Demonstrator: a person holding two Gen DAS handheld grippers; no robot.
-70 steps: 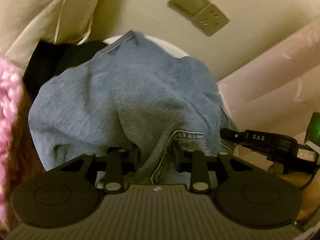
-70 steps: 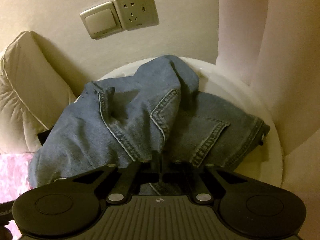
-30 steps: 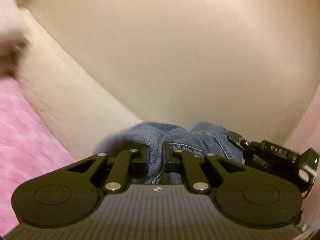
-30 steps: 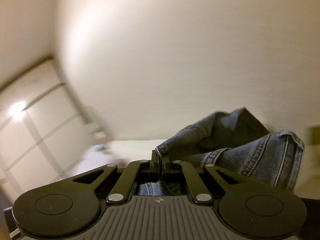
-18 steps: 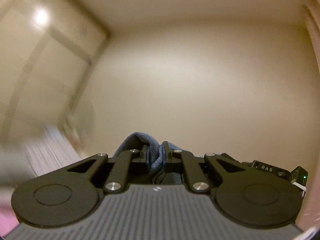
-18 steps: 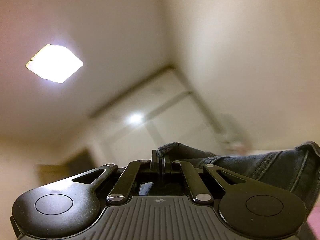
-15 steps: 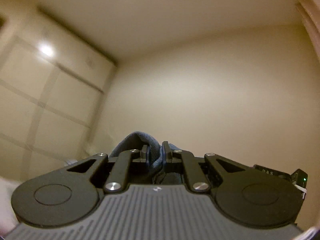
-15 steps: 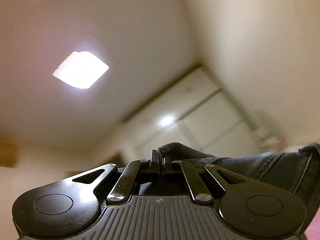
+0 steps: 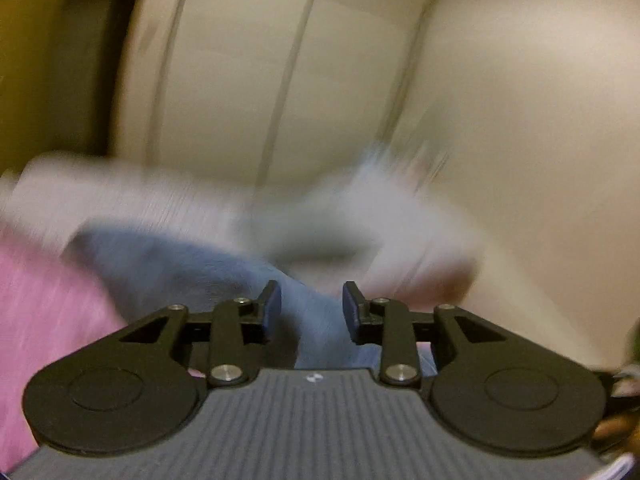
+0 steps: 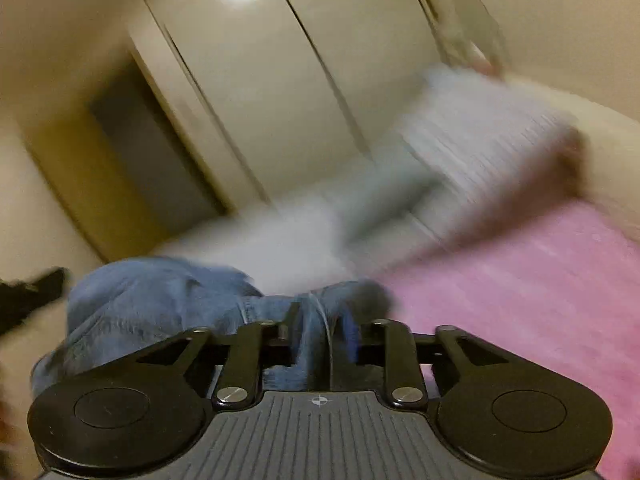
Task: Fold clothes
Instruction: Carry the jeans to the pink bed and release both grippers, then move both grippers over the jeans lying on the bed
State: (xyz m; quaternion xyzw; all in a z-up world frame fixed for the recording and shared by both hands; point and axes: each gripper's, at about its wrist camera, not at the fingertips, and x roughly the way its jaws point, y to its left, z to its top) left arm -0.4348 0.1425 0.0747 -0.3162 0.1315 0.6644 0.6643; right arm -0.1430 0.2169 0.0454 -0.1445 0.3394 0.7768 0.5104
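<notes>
Jeans (image 10: 160, 300) run leftward between both grippers' just-opened, released jaws, over pink blanket (image 10: 520, 300); blur hides their axis.

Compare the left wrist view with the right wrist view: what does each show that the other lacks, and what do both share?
Left wrist only: the left gripper, jaws just opened, blue denim jeans passing loosely between them. Right wrist only: the right gripper, jaws also just opened around denim, and a dark doorway. Both: the jeans, the fluffy pink blanket, pale wardrobe doors, heavy blur.
</notes>
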